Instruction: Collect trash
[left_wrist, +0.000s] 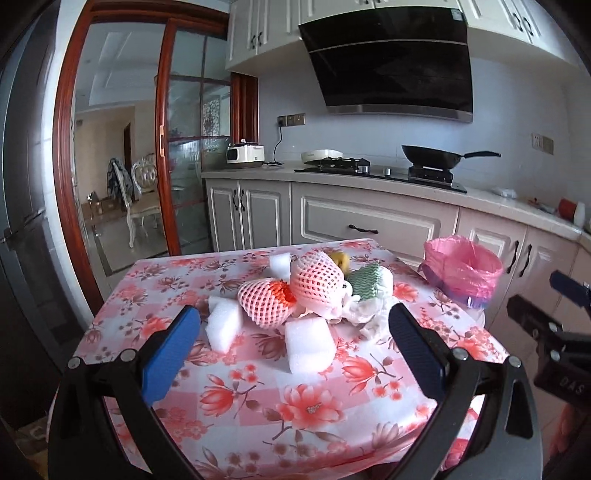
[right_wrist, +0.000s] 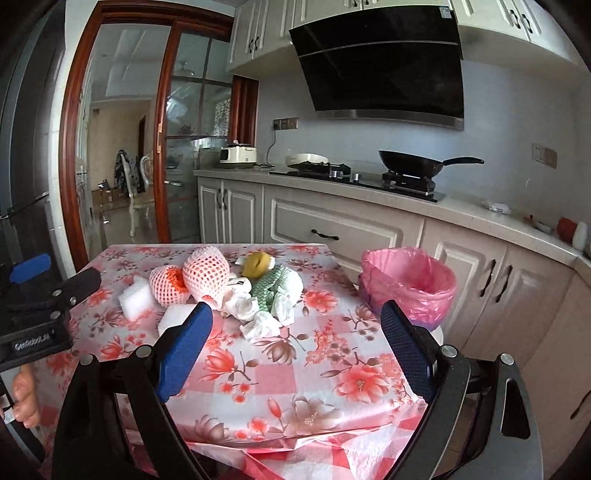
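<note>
The left gripper (left_wrist: 293, 334) is hanging over the near edge of the table, its blue pads spread wide with nothing between them. The right gripper (right_wrist: 297, 334) is doing the same just alongside — jaws gaping, empty, pointing slightly down at the floral tablecloth (left_wrist: 314, 406).

Ahead of both, the trash is sitting in one heap around the middle of the table. Nearest the left gripper, a white foam block (left_wrist: 309, 345) is lying flat, with a second foam block (left_wrist: 223, 328) just left of it. Behind them, two pink foam fruit nets (left_wrist: 314, 284) are leaning against each other, the left one showing something orange inside. A yellowish fruit piece (right_wrist: 257, 265) is peeking out behind the nets, and beside it a green-and-white patterned cloth (right_wrist: 271, 286) is resting on crumpled white tissues (right_wrist: 262, 325) — all touching.

Off to the right, past the table's edge, a bin with a pink liner (right_wrist: 410, 286) is standing open. Beyond it, kitchen cabinets (left_wrist: 369, 225) are running along the wall, a black wok (left_wrist: 432, 155) sitting on the stove.
</note>
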